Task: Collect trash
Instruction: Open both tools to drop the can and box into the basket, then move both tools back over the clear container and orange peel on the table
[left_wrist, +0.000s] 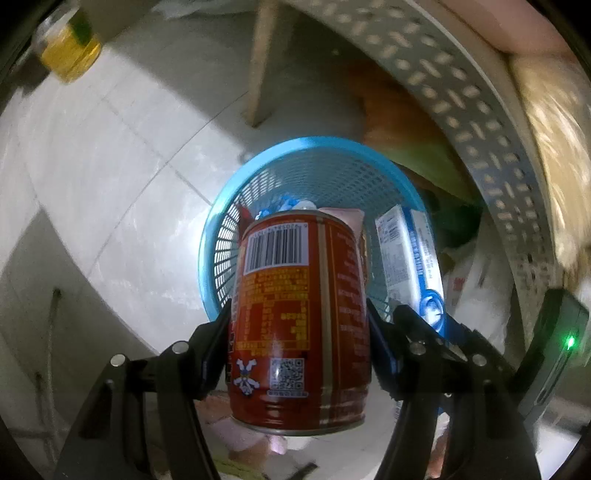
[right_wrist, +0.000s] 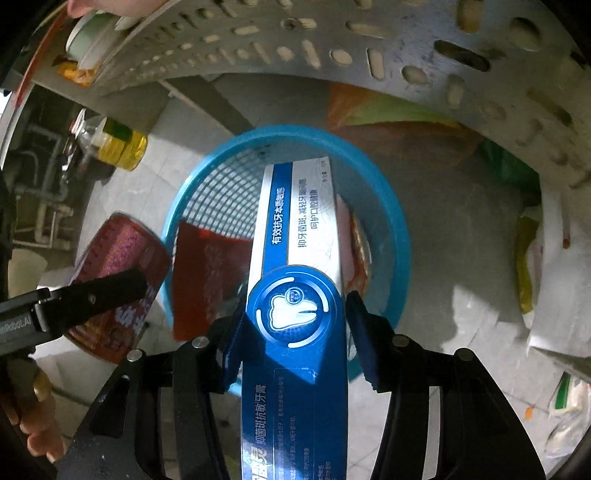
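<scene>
A red can (left_wrist: 303, 314) with a barcode stands upright between the fingers of my left gripper (left_wrist: 298, 304), whose pads sit against its sides; it hangs over the near rim of a blue mesh basket (left_wrist: 208, 258). The right wrist view shows that can (right_wrist: 118, 251) blurred at the left, with one left finger (right_wrist: 107, 291) across it. My right gripper (right_wrist: 295, 299) straddles a long blue-and-white toothpaste box (right_wrist: 303, 229) whose far end reaches into the basket (right_wrist: 399, 236). A sliver of gap shows at the right pad, so those jaws stand open around the box.
A red wrapper (right_wrist: 207, 273) and other packets lie in the basket. A bottle of yellow oil (right_wrist: 118, 144) stands on the tiled floor at left. A grey perforated panel (right_wrist: 332, 48) arches overhead. Coloured bags (right_wrist: 406, 122) and white sacks (right_wrist: 554, 295) crowd the right. A hand (right_wrist: 37, 417) shows at lower left.
</scene>
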